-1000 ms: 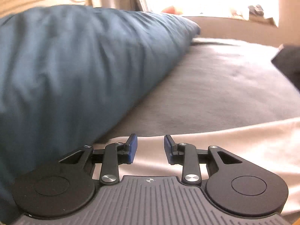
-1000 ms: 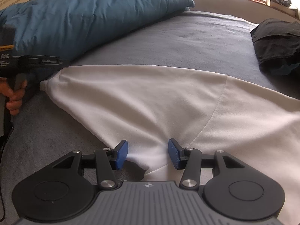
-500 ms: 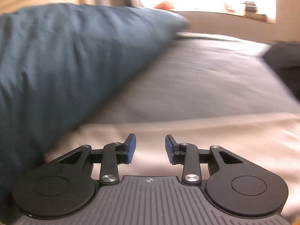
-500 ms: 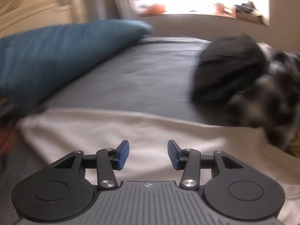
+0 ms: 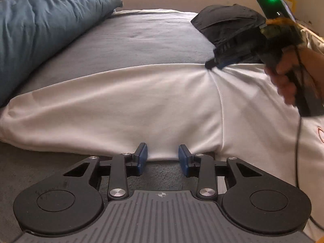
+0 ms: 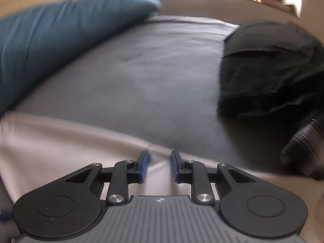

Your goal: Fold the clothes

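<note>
Two grippers are working on one white garment (image 5: 125, 109), which is lying spread across the near part of a grey bed sheet (image 5: 145, 40), its fold hardly begun. The left gripper (image 5: 163, 158) is hovering at the garment's near hem with its blue pads apart; the hem's edge is sitting between them, but the pads are not pressing on it, so that claw is released. The right gripper (image 6: 158, 165) is closing at this moment, its jaws narrowing on a raised pleat of white cloth at the garment's far edge. The left wrist view is showing the same tool at the far right, a hand (image 5: 287, 75) wrapped round its handle and the fabric already puckering toward its tip, so the cloth is at least being gathered, though a gap is showing beside each pad and the grip is not yet firm.

Judging by the flat, wide spread of cloth, nothing is folded yet: both edges need taking up, the halves laying over, and the creases smoothing. A dark garment (image 6: 269, 66) is waiting in a heap at the far right, seemingly unfolded, and a blue pillow (image 5: 40, 26) is resting along the far left.

No brand or readable writing is showing. Only part of a small orange ring-shaped mark (image 5: 320, 133) is peeking from the white cloth at the right edge, too cropped to read.
</note>
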Action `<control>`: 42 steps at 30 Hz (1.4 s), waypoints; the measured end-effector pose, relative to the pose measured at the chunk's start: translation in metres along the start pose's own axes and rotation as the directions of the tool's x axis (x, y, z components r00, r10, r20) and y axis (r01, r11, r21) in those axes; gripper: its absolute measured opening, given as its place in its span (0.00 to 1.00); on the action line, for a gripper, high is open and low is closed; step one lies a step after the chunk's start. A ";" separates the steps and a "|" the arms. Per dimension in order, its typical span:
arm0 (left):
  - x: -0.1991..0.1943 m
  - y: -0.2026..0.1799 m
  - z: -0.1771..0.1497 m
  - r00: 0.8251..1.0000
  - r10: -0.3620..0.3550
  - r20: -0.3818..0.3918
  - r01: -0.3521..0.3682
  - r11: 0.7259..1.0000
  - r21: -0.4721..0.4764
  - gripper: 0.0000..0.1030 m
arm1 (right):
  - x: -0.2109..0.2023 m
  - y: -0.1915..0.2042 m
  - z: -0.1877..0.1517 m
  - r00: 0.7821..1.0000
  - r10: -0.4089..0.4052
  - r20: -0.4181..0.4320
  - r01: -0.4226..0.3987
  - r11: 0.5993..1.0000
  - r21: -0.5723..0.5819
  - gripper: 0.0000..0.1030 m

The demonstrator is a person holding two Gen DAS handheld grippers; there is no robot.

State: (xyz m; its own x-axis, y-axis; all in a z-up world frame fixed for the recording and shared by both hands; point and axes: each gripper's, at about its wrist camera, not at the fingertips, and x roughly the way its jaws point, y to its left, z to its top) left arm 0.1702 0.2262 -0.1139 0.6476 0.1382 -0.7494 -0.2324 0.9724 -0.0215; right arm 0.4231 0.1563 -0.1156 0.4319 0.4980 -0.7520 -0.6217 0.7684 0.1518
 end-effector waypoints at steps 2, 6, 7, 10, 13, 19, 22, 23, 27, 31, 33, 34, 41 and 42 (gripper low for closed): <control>-0.007 0.001 -0.005 1.000 0.000 0.007 0.000 1.000 0.004 0.33 | -0.002 0.000 0.007 0.997 -0.076 0.015 0.076 0.997 -0.012 0.26; -0.009 0.006 -0.005 1.000 0.002 0.010 -0.002 1.000 -0.002 0.33 | -0.017 0.019 0.003 0.995 0.099 -0.030 -0.100 0.994 -0.048 0.26; -0.004 0.007 -0.002 1.000 0.003 0.010 -0.003 1.000 -0.007 0.33 | -0.021 0.029 -0.002 0.983 0.173 -0.057 -0.177 0.982 -0.061 0.26; -0.008 0.003 -0.003 1.000 0.012 0.015 -0.012 1.000 -0.006 0.33 | -0.008 0.061 -0.013 0.967 0.223 -0.126 -0.240 0.960 -0.144 0.25; -0.013 0.002 -0.005 1.000 0.019 0.019 -0.019 1.000 0.013 0.33 | 0.011 0.037 0.006 0.998 0.044 -0.055 -0.048 0.996 -0.075 0.22; -0.015 0.003 -0.005 1.000 0.007 0.019 -0.008 1.000 0.012 0.34 | -0.048 -0.052 0.033 1.000 0.001 -0.029 0.002 0.996 0.088 0.26; -0.018 0.004 -0.004 0.999 0.030 0.025 -0.030 0.999 0.020 0.34 | -0.079 -0.063 0.021 0.995 0.034 -0.092 -0.031 0.999 0.036 0.26; -0.018 0.003 -0.002 0.999 0.038 0.034 -0.039 0.999 0.029 0.34 | -0.081 -0.064 0.015 0.990 0.050 -0.132 -0.046 0.998 0.031 0.26; -0.011 -0.004 0.007 0.996 0.066 0.055 -0.068 0.997 0.040 0.34 | -0.057 -0.053 -0.004 0.966 0.043 -0.254 -0.054 0.998 -0.037 0.25; -0.006 -0.008 0.011 0.996 0.078 0.042 -0.079 0.997 0.022 0.34 | -0.023 -0.044 -0.006 0.986 -0.072 -0.149 0.059 0.995 -0.086 0.24; -0.007 -0.007 0.011 0.996 0.084 0.040 -0.085 0.996 0.020 0.34 | -0.023 -0.044 -0.001 0.985 -0.154 -0.074 0.148 0.986 -0.077 0.30; -0.009 -0.005 0.010 0.996 0.085 0.039 -0.086 0.996 0.016 0.34 | -0.026 -0.048 0.002 0.984 -0.161 -0.072 0.158 0.986 -0.049 0.30; -0.022 0.018 -0.006 0.998 0.068 0.002 -0.068 0.997 -0.033 0.34 | -0.076 -0.057 -0.013 0.988 0.016 -0.152 -0.023 0.999 -0.042 0.30; -0.022 0.022 -0.008 0.999 0.037 -0.008 -0.037 0.997 -0.065 0.34 | -0.081 -0.061 -0.017 0.986 0.040 -0.161 -0.041 0.999 -0.001 0.30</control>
State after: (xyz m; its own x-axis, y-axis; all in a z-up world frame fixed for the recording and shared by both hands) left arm 0.1452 0.2433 -0.1029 0.6325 0.1723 -0.7551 -0.3030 0.9523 -0.0365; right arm 0.4150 0.0628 -0.0751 0.2958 0.4573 -0.8387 -0.6394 0.7470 0.1818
